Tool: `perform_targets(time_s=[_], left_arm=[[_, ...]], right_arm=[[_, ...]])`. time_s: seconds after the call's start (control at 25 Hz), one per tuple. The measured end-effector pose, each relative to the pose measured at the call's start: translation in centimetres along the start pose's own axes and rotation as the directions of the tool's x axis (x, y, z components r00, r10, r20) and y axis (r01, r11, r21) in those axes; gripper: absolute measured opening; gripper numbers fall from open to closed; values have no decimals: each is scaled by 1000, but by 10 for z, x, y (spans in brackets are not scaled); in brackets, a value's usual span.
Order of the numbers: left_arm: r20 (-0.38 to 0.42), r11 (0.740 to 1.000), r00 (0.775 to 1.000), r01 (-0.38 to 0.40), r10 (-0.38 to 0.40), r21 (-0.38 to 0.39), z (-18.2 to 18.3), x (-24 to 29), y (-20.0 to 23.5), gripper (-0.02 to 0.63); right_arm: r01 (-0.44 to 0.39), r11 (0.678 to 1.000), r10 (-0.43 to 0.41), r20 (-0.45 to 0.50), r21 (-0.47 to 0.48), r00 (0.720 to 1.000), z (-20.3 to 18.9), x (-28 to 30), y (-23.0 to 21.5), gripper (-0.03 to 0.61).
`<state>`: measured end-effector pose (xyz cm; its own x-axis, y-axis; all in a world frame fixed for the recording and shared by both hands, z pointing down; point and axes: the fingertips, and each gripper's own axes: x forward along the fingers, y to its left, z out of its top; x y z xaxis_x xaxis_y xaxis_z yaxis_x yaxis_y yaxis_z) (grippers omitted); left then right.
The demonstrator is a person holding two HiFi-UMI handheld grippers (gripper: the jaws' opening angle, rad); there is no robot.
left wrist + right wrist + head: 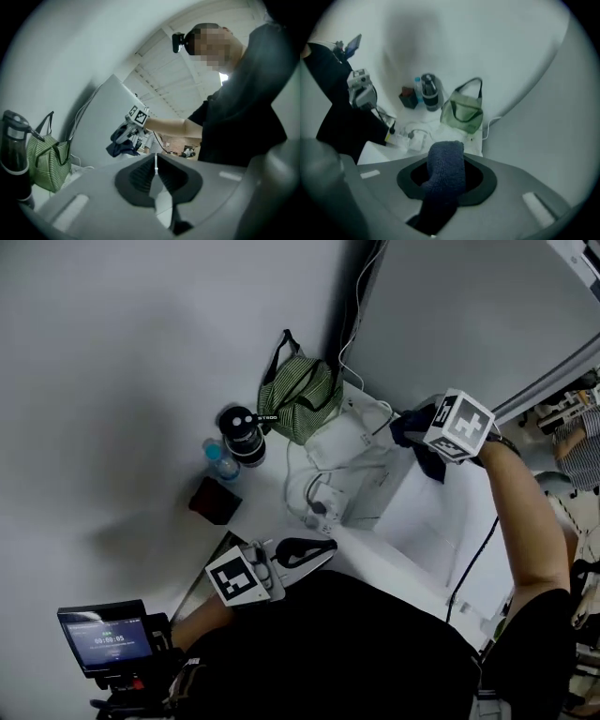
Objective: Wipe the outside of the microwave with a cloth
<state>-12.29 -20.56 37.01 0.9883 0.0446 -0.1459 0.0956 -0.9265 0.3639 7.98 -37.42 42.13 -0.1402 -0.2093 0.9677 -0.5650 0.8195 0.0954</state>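
The dark blue cloth (446,168) was clamped between the jaws of the right gripper (412,433), which had closed on a thick fold of it, the rest hanging down below them. In the head view the cloth sat at the far top edge of the white microwave (422,521); whether it pressed on the casing could not be told. The person's bare right arm (530,521) reached out across the microwave to hold it there.

The left gripper (314,552) was held low, close to the person's dark shirt, at the microwave's near corner. Its jaws were together and held nothing.

The microwave stood on a white table (272,498). Left of it lay a tangle of white cables (323,470). Beyond those, against the wall, a green striped bag (300,395) stood upright, just beside a dark flask (246,435), a small water bottle (218,457) and a dark red box (216,501). Plain grey walls (141,334) met in a corner behind the bag, with a cable running up it. A small lit screen (105,638) stood at the lower left.
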Motion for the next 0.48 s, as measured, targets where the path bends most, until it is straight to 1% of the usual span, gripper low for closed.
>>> perform_targets(time_s=[0.04, 0.08, 0.12, 0.16, 0.28, 0.32, 0.4, 0.48], left_arm=[[0, 1000, 1000, -1, 1, 13, 1, -2, 1, 15], [-1, 1000, 1000, -6, 6, 24, 2, -5, 3, 15], [-3, 999, 1000, -17, 17, 33, 2, -7, 5, 14], [-7, 999, 999, -31, 32, 38, 1, -10, 8, 14], [-5, 996, 997, -78, 78, 42, 3, -15, 19, 13], [-1, 995, 996, -90, 90, 41, 5, -17, 22, 12], [-1, 994, 994, -105, 105, 41, 6, -20, 26, 11], [-7, 993, 994, -112, 112, 37, 6, -20, 29, 11]], right_arm=[[-21, 1000, 19, -95, -14, 995, -13, 16, -6, 101], [-38, 999, 33, -179, -26, 983, -27, 27, -11, 101], [-54, 998, 44, -242, -36, 969, -37, 34, -17, 101], [-69, 997, 54, -277, -43, 959, -41, 37, -23, 101], [-114, 992, 92, -311, -56, 946, -31, 41, -33, 101], [-135, 989, 104, -343, -67, 934, -31, 43, -34, 101], [-178, 980, 124, -429, -88, 895, -41, 47, -34, 101], [-218, 972, 152, -480, -84, 864, -49, 50, -34, 101]])
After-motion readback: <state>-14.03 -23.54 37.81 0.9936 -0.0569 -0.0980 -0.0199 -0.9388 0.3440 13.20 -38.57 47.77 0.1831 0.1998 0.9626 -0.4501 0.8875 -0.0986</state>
